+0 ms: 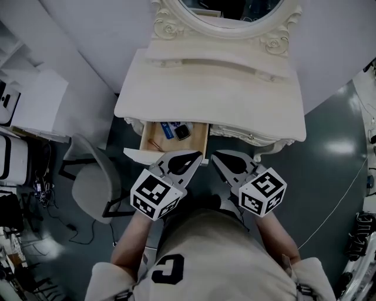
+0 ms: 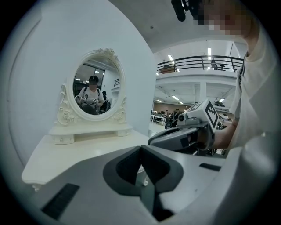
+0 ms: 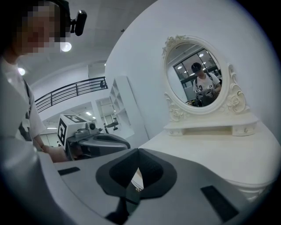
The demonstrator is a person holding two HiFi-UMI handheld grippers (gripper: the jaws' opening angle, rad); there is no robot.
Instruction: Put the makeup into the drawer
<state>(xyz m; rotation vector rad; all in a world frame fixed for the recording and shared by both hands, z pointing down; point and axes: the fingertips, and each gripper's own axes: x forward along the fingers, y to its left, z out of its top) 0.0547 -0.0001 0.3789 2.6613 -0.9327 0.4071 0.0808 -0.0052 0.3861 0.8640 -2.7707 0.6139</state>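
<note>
The cream vanity table (image 1: 211, 88) has its drawer (image 1: 202, 139) pulled out toward me. Inside lie a blue makeup item (image 1: 167, 129), a dark compact (image 1: 184, 131) and a thin orange piece (image 1: 154, 143). My left gripper (image 1: 198, 156) hovers shut and empty at the drawer's front edge. My right gripper (image 1: 214, 157) is beside it, to the right of the drawer front, also shut with nothing in it. In the left gripper view the jaws (image 2: 141, 151) meet over the tabletop (image 2: 88, 149). The right gripper view shows the same (image 3: 138, 154). The drawer's inside is hidden in both gripper views.
An oval mirror (image 1: 229, 14) stands on a raised shelf (image 1: 217, 59) at the back of the table. A grey chair (image 1: 91, 182) sits on the floor to the left. Shelving and cables (image 1: 17, 147) crowd the far left. Curved white walls close in behind the table.
</note>
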